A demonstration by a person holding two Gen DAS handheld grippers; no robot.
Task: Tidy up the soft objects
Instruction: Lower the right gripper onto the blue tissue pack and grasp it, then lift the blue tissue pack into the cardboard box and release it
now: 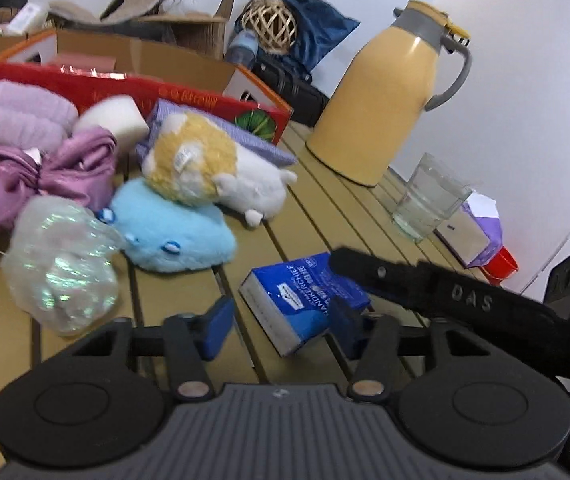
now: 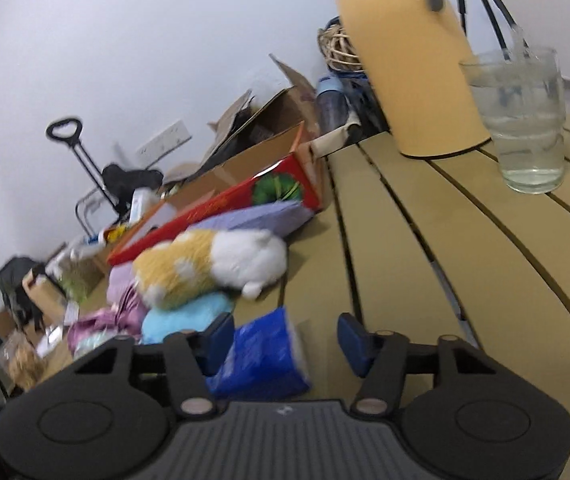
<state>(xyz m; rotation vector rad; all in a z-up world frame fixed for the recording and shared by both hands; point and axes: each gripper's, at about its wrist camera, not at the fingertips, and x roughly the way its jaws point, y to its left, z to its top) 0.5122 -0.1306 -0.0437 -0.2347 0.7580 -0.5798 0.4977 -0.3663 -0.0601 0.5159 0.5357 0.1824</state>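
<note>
A blue tissue pack point(image 1: 297, 292) lies on the slatted table point(image 1: 325, 208) between the pads of my left gripper point(image 1: 281, 330). It touches the right pad only, and the jaws stand open. One black finger point(image 1: 405, 280) of the right gripper reaches over the pack from the right. In the right wrist view the pack point(image 2: 261, 352) sits against the left pad of my right gripper point(image 2: 285, 344), which is open. Behind it lie an orange-and-white plush point(image 1: 205, 160), a blue plush point(image 1: 173, 236), purple cloth point(image 1: 25, 176), a lavender towel roll point(image 1: 25, 116), a white sponge point(image 1: 113, 120) and a shiny film bundle point(image 1: 61, 268).
A red box point(image 1: 145, 92) and cardboard boxes point(image 1: 173, 60) stand behind the soft things. A yellow thermos jug point(image 1: 389, 96), a glass of water point(image 1: 429, 196) and a tissue box point(image 1: 473, 228) stand to the right, near the table's edge.
</note>
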